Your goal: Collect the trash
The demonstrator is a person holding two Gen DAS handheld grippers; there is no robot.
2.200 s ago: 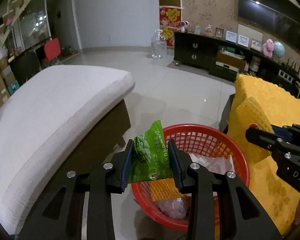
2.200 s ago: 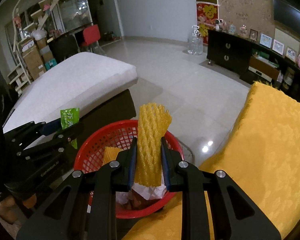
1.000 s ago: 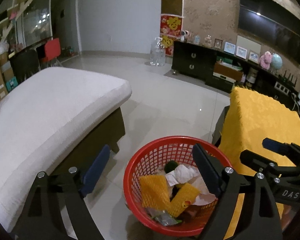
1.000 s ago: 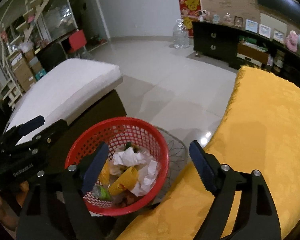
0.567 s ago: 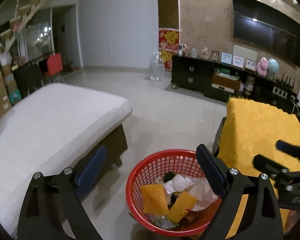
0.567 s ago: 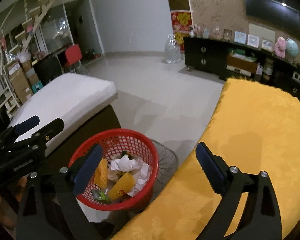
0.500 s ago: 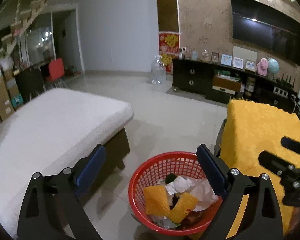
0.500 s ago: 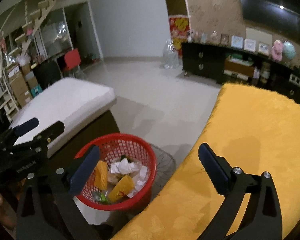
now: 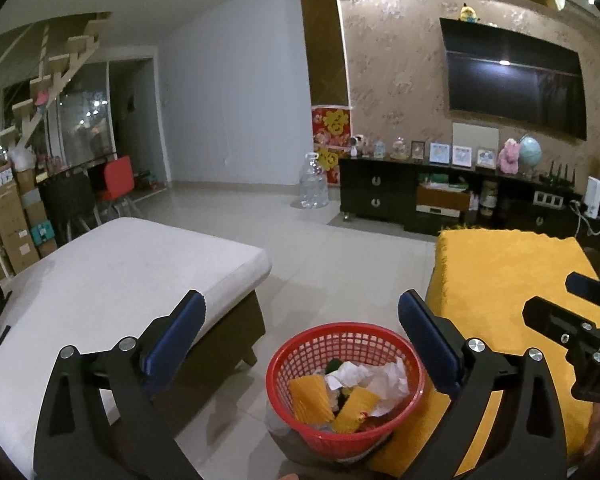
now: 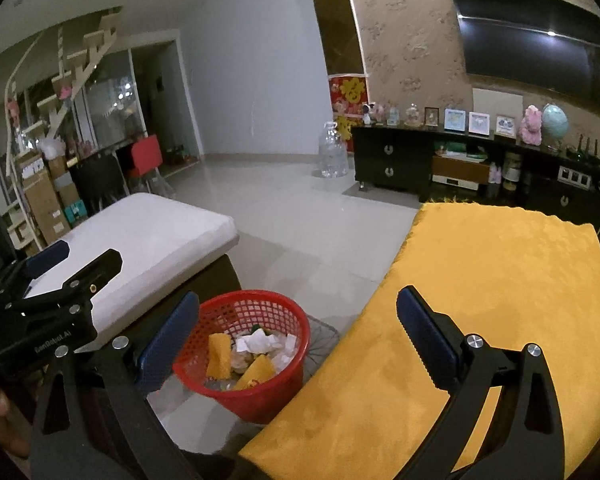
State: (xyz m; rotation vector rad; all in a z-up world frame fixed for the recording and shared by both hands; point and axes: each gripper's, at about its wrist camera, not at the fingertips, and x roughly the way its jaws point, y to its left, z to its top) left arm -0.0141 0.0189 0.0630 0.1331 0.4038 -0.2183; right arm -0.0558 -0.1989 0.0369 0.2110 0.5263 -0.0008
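A red plastic basket (image 9: 414,364) stands on the tiled floor between a white couch and a yellow-covered seat; it also shows in the right wrist view (image 10: 300,320). Inside lie yellow foam nets (image 9: 310,398), crumpled white paper (image 9: 380,380) and a bit of green wrapper. My left gripper (image 9: 300,336) is open and empty, well above the basket. My right gripper (image 10: 298,330) is open and empty, above the basket's right side and the yellow seat's edge.
A white cushioned couch (image 9: 112,276) is on the left. A yellow-covered seat (image 10: 480,300) is on the right. Tiled floor (image 9: 332,252) stretches to a black TV cabinet (image 9: 420,200) and a clear water jug (image 9: 312,188).
Both grippers let go of their loads, the green wrapper and the yellow foam net, which now lie in the basket. Both then rose and drew back, jaws wide open.
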